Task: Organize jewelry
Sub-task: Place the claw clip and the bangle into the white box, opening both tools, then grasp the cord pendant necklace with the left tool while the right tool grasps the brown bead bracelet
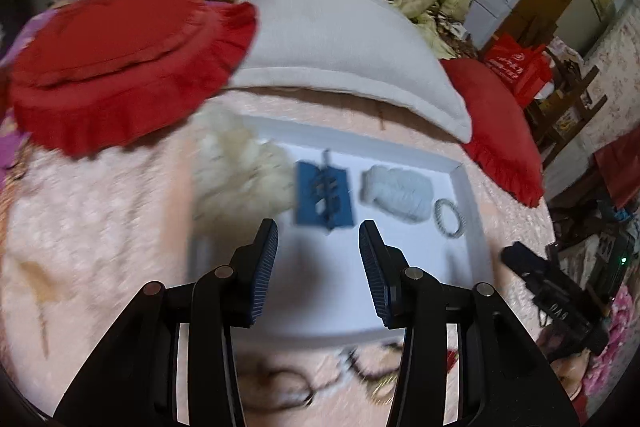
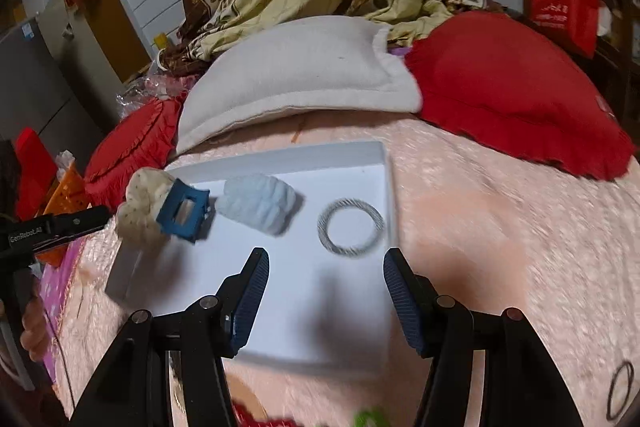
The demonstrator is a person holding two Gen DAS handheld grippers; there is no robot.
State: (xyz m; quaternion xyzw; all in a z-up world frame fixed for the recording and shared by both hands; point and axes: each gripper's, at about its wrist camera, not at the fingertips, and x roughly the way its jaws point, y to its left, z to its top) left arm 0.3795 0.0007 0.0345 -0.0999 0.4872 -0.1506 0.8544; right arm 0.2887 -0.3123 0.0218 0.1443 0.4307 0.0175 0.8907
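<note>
Four pieces sit in one white tray point(image 2: 376, 155), and that tray lies flat on a pink bed cover point(image 2: 500, 227). Behind it, a white pillow point(image 2: 296, 79) sits between two red cushions point(image 2: 508, 87). Inside the tray now: a cream scrunchie point(image 2: 140, 207) at the left end, bulging over the rim. Just beside it, a pale blue scrunchie point(image 2: 260, 203) lies mid-tray. A blue claw clip point(image 2: 182, 211) rests between those two, touching the cream one, tilted up on its teeth in the right view. At the right end, a silver twisted bangle point(image 2: 350, 227) lies flat, close to the tray wall and apart from the blue scrunchie. The near half of the tray floor is bare white.

Left gripper point(image 1: 319, 231) hangs over that bare half, fingers apart, nothing between them, tips pointing toward the clip. Right gripper point(image 2: 326, 259) hovers over the tray's near right part, fingers wide apart and empty, the bangle just beyond the tips.

Outside the tray, thin dark hair ties point(image 1: 360, 367) lie on the cover near the front edge, blurred; another dark loop point(image 2: 620, 391) lies at far right.
</note>
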